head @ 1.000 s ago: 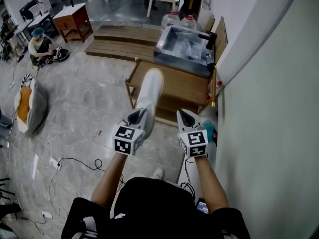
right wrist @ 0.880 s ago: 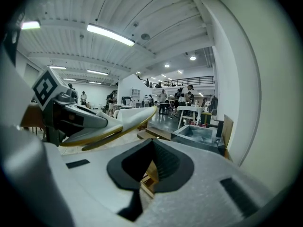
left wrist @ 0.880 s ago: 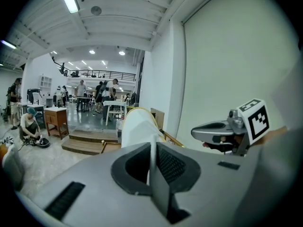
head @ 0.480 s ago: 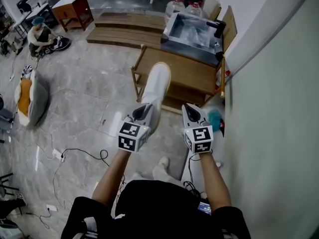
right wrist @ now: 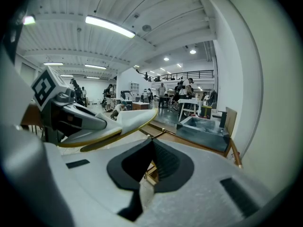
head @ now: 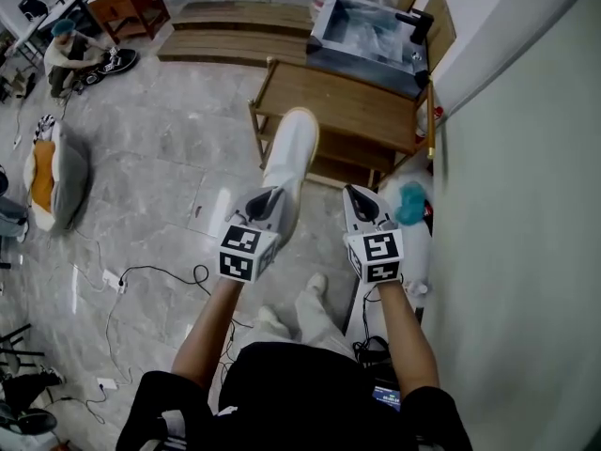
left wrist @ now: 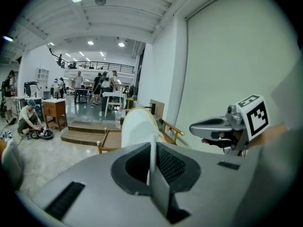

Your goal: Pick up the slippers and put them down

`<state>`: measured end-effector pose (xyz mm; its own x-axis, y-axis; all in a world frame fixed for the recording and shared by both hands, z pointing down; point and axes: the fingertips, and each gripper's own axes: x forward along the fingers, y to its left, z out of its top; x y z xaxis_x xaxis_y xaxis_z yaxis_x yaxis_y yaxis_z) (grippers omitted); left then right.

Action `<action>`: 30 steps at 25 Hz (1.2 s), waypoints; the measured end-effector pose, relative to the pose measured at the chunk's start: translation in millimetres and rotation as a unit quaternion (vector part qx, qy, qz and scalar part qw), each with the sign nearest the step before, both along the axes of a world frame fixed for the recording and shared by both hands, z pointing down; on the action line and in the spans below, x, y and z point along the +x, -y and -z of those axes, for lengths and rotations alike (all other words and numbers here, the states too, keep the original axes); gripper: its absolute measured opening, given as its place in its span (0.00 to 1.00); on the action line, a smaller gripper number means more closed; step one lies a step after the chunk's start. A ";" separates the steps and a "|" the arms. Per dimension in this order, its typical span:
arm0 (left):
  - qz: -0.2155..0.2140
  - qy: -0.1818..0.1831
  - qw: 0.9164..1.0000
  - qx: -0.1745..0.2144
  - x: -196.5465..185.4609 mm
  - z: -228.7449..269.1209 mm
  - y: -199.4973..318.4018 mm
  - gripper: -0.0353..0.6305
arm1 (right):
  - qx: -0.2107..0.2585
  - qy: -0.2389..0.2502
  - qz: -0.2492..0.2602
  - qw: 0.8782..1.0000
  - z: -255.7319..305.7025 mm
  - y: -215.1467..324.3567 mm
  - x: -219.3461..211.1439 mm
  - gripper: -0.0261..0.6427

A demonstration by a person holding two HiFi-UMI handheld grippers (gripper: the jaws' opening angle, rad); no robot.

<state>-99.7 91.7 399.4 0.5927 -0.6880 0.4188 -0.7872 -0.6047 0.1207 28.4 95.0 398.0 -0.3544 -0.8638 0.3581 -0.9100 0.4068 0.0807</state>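
Observation:
A white slipper [head: 291, 153] with a yellow-edged sole sticks out forward from my left gripper [head: 272, 200], which is shut on its heel end. Its toe hangs over the front edge of a low wooden rack [head: 349, 111]. In the left gripper view the slipper [left wrist: 137, 129] rises edge-on out of the closed jaws. My right gripper [head: 360, 200] is level with the left one, a hand's width to its right. It is shut with nothing in it. From the right gripper view the slipper [right wrist: 128, 119] shows side-on at the left.
A grey tub [head: 371, 31] stands on the rack's far end. A teal fluffy thing [head: 410, 203] lies by the wall [head: 526, 205] at the right. Cables [head: 141, 280] and a cushion [head: 47, 181] lie on the tiled floor at the left. A person [head: 70, 50] sits far left.
Both grippers have sunk and moved forward toward the wooden rack. The slipper has stayed in the left gripper, and the right gripper has stayed shut.

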 end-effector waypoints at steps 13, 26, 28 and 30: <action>-0.021 0.002 1.000 -0.010 7.8 -93.7 14.3 0.08 | -0.012 -0.002 -0.020 1.000 -83.2 12.8 12.0 0.02; -0.021 -0.019 0.999 0.018 12.7 -219.6 49.9 0.08 | 0.012 -0.013 -0.011 1.000 -195.8 45.5 11.1 0.02; -0.023 -0.021 0.999 0.022 14.0 -240.4 52.2 0.08 | 0.012 -0.014 -0.009 1.000 -217.3 48.0 9.2 0.02; -0.023 -0.025 0.999 0.021 15.9 -258.2 53.6 0.08 | 0.012 -0.015 -0.008 1.000 -239.1 49.9 7.0 0.02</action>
